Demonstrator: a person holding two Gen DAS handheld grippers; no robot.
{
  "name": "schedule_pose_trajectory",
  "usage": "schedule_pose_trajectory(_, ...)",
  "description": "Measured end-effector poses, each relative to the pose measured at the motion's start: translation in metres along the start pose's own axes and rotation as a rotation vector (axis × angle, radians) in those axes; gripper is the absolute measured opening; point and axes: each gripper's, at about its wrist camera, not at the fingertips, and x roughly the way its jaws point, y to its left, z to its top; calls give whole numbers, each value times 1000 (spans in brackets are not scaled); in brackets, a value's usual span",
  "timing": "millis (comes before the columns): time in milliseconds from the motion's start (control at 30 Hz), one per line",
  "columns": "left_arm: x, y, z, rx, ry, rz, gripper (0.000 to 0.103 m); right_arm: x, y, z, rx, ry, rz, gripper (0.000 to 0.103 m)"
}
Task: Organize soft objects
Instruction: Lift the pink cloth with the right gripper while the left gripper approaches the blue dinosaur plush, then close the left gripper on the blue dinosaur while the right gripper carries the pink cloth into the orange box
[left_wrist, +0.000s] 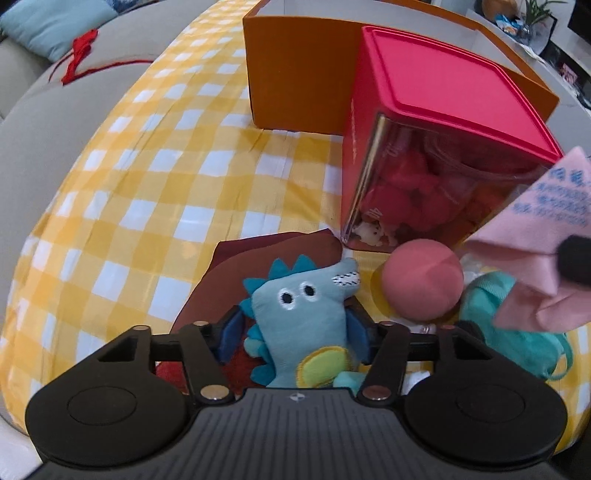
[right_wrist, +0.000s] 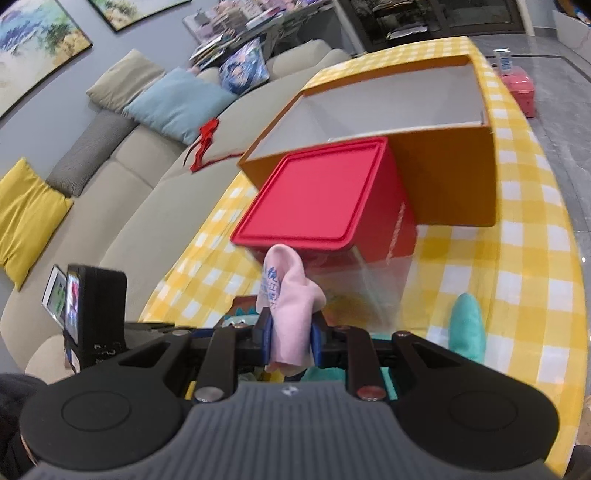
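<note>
Red-lidded box (left_wrist: 439, 147) blocks the path to the orange box (left_wrist: 295, 77); checked cloth (left_wrist: 147, 177) left lies free

dino plush (left_wrist: 303, 325): blue, spiky, upright by pink ball (left_wrist: 422, 279)
pink cloth (right_wrist: 291, 314): printed blue, lifted, crumpled
teal plush (left_wrist: 517, 332): lying on checked cloth

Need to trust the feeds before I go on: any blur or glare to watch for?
Left wrist view: blue stuffed dinosaur toy sharp; pink printed cloth at the right edge blurred; straight edges bowed by fisheye. Right wrist view: clear front of the red-lidded box washed by glare; teal plush soft.
</note>
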Motion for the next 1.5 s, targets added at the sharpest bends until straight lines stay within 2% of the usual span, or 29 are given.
schedule_pose_trajectory(200,-7,0,1,9,6,0,58,2,6,0,-37,6,-2,20)
schedule_pose_trajectory(433,-20,18,6,-67,0,-10,58,2,11,-1,-46,1,3,20)
schedule_pose_trajectory(600,-40,38,10,-132,-38,-64,58,1,20,0,-39,-16,22,20)
schedule_pose_trajectory(800,-61,59,17,-192,-84,-83,58,1,35,0,-63,-44,66,20)
schedule_pose_trajectory(1133,-90,78,31,-237,-178,-91,58,-15,48,16,-9,-157,184,20)
schedule_pose_trajectory(1233,-97,84,41,-279,-212,-119,58,-18,47,20,25,-188,215,20)
schedule_pose_trajectory(1333,-102,87,48,-341,-246,-171,58,-22,45,22,42,-214,215,20)
schedule_pose_trajectory(1500,-109,73,56,-333,-288,-207,58,-25,39,28,60,-241,207,20)
